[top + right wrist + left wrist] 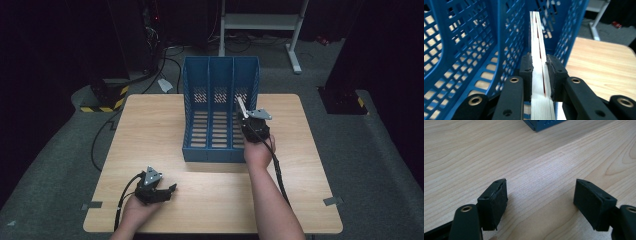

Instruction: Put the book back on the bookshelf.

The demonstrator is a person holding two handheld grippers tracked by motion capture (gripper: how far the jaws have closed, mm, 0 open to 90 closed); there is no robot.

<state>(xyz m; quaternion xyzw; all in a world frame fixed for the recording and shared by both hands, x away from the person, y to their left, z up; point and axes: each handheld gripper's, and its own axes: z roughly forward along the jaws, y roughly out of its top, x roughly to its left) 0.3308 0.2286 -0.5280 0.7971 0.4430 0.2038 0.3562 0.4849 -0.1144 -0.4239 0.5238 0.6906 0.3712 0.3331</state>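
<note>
Grippers first, from left to right. On the near left of the table (150, 125) we see the left gripper (159, 190) resting low in the hand, its jaws spread apart with bare wood between them; in the left gripper view the two black pads (496, 202) stand wide and nothing lies between them. It sits well apart from the work, so we judge it has no part in the coming move.

Further right stands the blue file rack (220, 100), three upright slots open to the top and to the front, its walls and floor pierced with slits. The right gripper (252, 127) is at the rack's right-hand slot, plainly the nearer hand — its jaws are clamped together on a thin book (539, 62), held by its edge.

What the next move turns on, as we read it, is the book's long axis against the slot. In the right gripper view the book runs straight away from the fingers, edge-on, up and forward into the right slot, between the divider wall on its left and the outer wall on its right. It seems to stand clear of both walls, though we cannot tell whether its lower edge touches the rack floor.

The book itself looks slim and pale — cream page edges stacked tight, with a thin red line showing along one side. In the high view it shows as a short white sliver, tilted.
</note>
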